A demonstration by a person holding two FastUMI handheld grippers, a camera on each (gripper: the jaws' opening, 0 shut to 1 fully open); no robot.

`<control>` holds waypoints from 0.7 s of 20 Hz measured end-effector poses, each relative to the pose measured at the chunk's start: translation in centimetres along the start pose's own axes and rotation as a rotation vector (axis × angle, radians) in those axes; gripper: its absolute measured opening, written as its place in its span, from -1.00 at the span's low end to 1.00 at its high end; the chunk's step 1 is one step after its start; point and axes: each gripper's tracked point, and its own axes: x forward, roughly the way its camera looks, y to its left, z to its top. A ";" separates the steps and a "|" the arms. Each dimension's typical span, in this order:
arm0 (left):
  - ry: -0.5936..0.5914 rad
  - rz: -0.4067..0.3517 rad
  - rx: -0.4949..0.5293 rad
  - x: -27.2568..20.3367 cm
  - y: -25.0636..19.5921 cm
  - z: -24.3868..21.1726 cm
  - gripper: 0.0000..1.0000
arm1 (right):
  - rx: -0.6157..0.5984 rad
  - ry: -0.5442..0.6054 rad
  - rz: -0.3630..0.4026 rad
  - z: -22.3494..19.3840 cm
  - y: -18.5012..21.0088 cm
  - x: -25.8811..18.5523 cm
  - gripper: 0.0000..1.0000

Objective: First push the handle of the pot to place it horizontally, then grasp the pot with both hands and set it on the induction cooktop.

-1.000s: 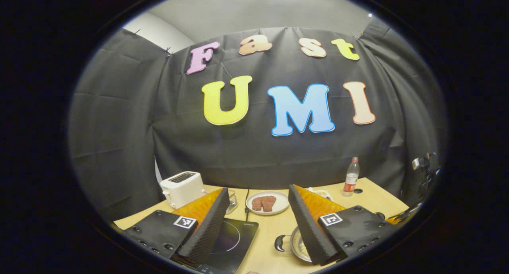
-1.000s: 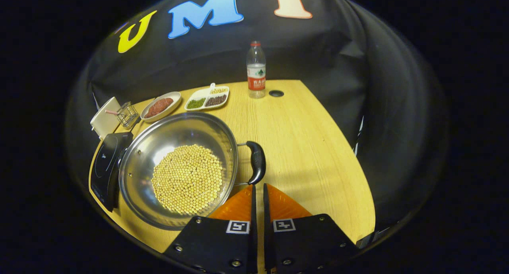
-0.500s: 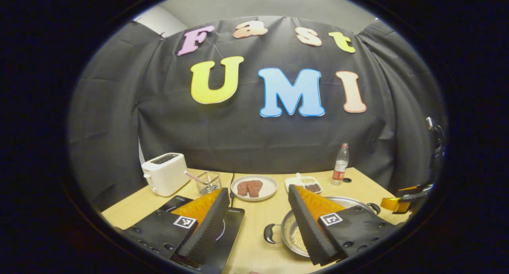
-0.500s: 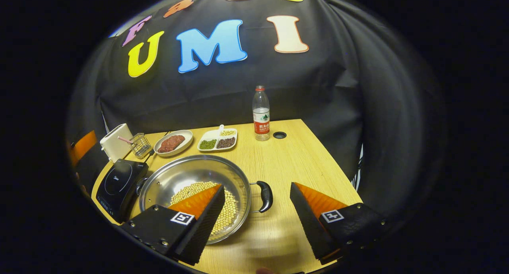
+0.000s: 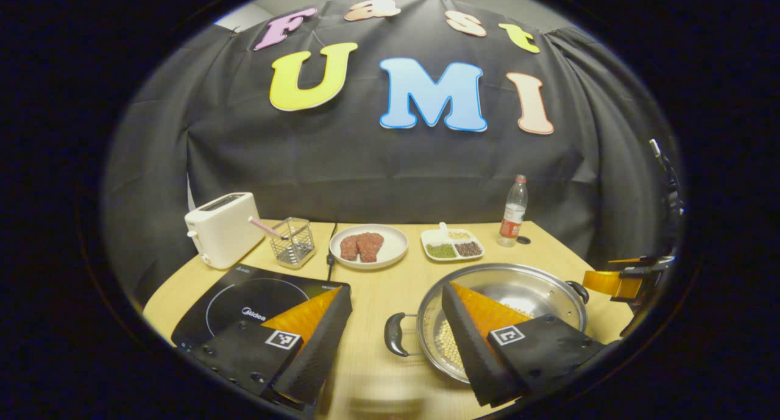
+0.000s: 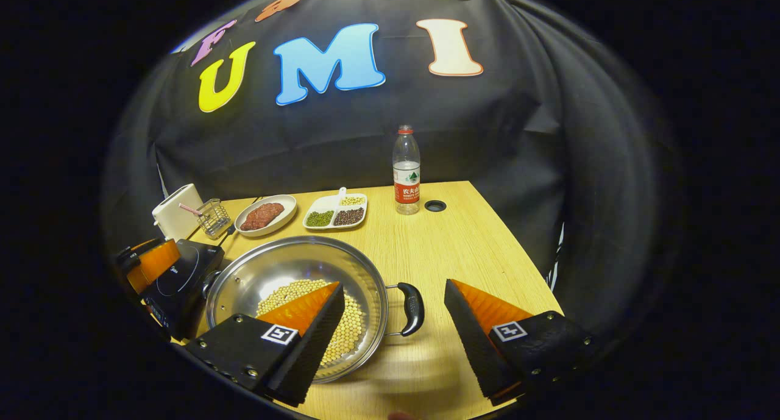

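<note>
A steel pot (image 5: 518, 286) of soybeans (image 5: 448, 347) stands on the wooden table, right of the black induction cooktop (image 5: 256, 295). Its two black handles point left (image 5: 395, 336) and right (image 5: 577, 290). My left gripper (image 5: 396, 292) is open above the pot's left handle, one finger over the cooktop and one over the bowl. In the right gripper view the pot (image 6: 286, 267) lies low and left, and my right gripper (image 6: 395, 288) is open astride its right handle (image 6: 414, 307), not touching it. The left gripper (image 6: 149, 264) hangs over the cooktop (image 6: 189, 274).
Along the back of the table stand a white toaster (image 5: 222, 228), a wire basket (image 5: 292, 242), a plate of meat (image 5: 368, 246), a divided dish of beans (image 5: 452, 244) and a water bottle (image 5: 513, 211). The table's right edge (image 6: 524, 249) runs close to the pot's right handle.
My right gripper went from shut beside the pot's handle to open, and drew back and up. The left gripper view has tilted down, bringing the cooktop and the pot into fuller view.
</note>
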 end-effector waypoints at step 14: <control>0.189 -0.029 -0.017 5.3 -1.1 -6.9 0.95 | -0.021 0.132 -0.026 -3.8 -0.4 4.3 1.00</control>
